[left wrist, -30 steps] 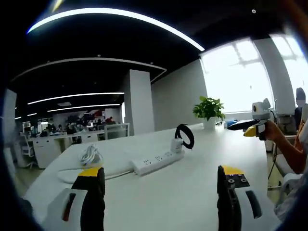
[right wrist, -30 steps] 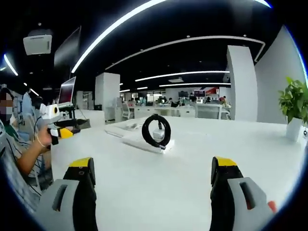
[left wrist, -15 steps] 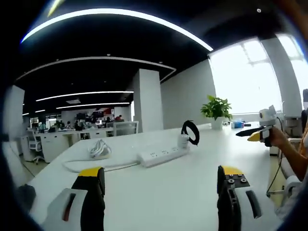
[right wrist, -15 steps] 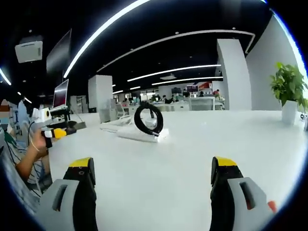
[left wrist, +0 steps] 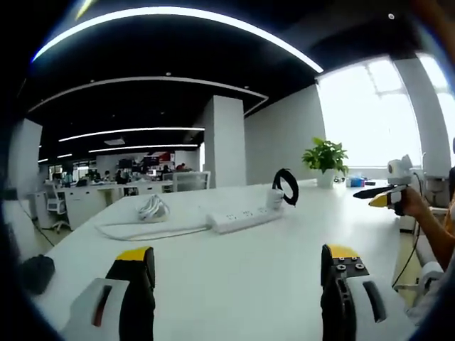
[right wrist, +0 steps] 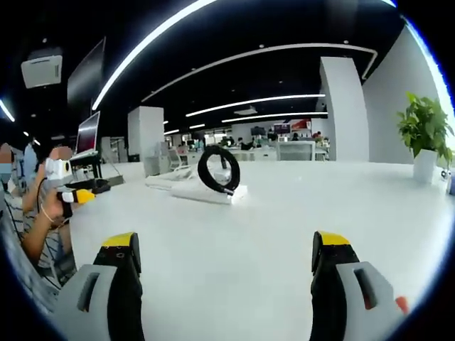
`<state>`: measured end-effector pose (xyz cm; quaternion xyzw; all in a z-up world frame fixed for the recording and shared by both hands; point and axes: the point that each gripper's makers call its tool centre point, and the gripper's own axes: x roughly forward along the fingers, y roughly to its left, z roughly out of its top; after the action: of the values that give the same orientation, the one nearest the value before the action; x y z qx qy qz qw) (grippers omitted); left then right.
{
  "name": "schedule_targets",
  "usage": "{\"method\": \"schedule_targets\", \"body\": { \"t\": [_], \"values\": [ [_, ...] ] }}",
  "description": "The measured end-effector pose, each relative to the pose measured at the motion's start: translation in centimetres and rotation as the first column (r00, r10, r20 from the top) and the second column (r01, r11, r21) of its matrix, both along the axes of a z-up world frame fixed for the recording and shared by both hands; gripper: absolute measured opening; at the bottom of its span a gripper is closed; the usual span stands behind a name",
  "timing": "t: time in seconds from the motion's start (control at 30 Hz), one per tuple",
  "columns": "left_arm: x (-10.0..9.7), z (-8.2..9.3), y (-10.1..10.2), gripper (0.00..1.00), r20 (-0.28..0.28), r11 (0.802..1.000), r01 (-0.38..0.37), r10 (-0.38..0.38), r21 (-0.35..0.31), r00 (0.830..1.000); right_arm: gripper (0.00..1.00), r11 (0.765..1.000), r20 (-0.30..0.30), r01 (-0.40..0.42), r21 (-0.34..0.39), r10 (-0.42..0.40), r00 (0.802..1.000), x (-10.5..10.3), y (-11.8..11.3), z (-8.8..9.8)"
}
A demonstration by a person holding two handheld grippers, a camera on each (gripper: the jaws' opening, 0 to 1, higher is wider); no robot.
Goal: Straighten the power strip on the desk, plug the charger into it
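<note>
A white power strip (left wrist: 245, 218) lies at a slant in the middle of the white desk (left wrist: 234, 277), its cord running left to a white coil (left wrist: 151, 208). At the strip's right end stands a white charger (left wrist: 274, 199) with a black cable loop (left wrist: 286, 186) upright on it. My left gripper (left wrist: 238, 266) is open and empty, well short of the strip. From the right gripper view, the charger's black loop (right wrist: 219, 170) stands on the strip's near end (right wrist: 192, 190). My right gripper (right wrist: 224, 266) is open and empty, low over the desk.
A potted plant (left wrist: 325, 158) stands at the desk's far end by the windows. A dark object (left wrist: 35, 273) lies at the left edge. A hand holds the right gripper (left wrist: 387, 193) off to the right. The left gripper (right wrist: 75, 190) and a monitor (right wrist: 89, 135) are at the left.
Both views have shifted with the hands; the left one now sits lower and closer to desk level. The strip, charger and cord lie as before. Both grippers stay open.
</note>
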<state>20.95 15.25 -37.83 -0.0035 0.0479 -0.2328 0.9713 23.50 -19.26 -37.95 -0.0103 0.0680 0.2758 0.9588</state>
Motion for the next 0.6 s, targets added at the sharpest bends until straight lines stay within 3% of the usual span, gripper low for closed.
{"method": "schedule_targets", "body": {
  "t": [0.6],
  "values": [
    [-0.57, -0.13, 0.47, 0.99, 0.001, 1.0, -0.008, 0.008, 0.002, 1.0, 1.0, 1.0, -0.008, 0.003, 0.004, -0.003, 1.0, -0.28, 0.17, -0.23]
  ]
}}
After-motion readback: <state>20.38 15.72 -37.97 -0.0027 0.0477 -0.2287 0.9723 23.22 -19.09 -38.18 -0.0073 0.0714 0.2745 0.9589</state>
